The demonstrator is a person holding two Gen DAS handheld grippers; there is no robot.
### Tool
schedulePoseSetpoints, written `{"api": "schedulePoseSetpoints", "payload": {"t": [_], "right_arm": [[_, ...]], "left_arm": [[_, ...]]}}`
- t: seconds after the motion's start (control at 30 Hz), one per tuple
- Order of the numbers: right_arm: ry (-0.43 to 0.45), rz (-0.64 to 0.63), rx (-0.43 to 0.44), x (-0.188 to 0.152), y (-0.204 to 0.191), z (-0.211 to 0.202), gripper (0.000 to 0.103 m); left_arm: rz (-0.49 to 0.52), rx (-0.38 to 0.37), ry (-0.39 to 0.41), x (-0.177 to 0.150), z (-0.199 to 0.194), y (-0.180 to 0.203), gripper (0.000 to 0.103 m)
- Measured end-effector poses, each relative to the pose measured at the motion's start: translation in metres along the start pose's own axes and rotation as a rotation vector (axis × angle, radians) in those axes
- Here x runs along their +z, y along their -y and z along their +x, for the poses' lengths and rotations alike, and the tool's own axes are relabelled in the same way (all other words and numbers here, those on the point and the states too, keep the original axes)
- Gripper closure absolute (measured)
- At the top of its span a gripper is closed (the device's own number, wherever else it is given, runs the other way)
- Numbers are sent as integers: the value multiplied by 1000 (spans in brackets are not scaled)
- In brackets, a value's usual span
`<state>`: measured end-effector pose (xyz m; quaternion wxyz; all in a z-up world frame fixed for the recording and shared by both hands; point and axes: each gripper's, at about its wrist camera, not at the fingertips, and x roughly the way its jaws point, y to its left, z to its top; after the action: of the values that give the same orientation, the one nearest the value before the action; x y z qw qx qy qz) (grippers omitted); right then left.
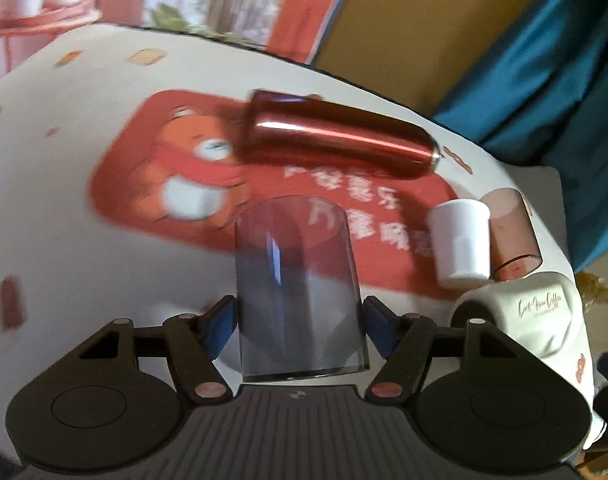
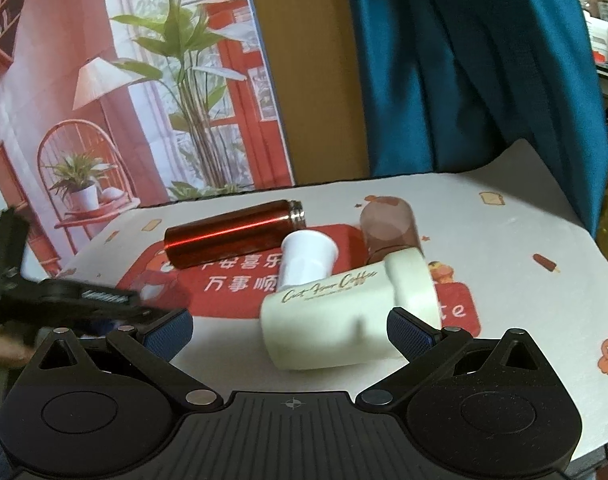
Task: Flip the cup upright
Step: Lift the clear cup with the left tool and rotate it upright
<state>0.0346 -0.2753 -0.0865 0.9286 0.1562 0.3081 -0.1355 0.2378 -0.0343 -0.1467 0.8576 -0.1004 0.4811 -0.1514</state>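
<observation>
My left gripper (image 1: 299,326) is shut on a clear blue-tinted cup (image 1: 297,292), its blue pads (image 1: 217,330) pressed on both sides; the cup's closed end points away from me. My right gripper (image 2: 289,330) is open and empty, its pads on either side of a cream mug (image 2: 344,316) that lies on its side on the table. A red metal tumbler (image 2: 231,232) lies on its side. A small white cup (image 2: 308,260) and a brown translucent cup (image 2: 388,232) stand upside down.
The table has a white cloth (image 2: 524,248) with a red cartoon panel. The left gripper's body (image 2: 63,296) shows at the left of the right wrist view. A printed backdrop (image 2: 143,80), cardboard and a blue curtain (image 2: 484,60) stand behind the table.
</observation>
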Motion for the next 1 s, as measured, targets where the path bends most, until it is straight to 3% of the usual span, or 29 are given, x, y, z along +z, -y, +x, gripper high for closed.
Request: {"api": "schedulePoseSetpoints", "payload": {"t": [0.33,0.57,0.9,1.0], "right_arm": [[-57,-57,42,-5,-33,0,0],[-102,-68,41,-10,-47,-3,0],[-161,-68,37,-15,-59,2,0],[-179,-63,40,-16,-60,5,0]], "left_arm": [[-29,47,11,-29,-45,-44,32],[-8,68,16,-40,-52,-57,25],[-44,36,48,-47,-62,-68,23],[-50,33,58,-49,-67,-70,17]]}}
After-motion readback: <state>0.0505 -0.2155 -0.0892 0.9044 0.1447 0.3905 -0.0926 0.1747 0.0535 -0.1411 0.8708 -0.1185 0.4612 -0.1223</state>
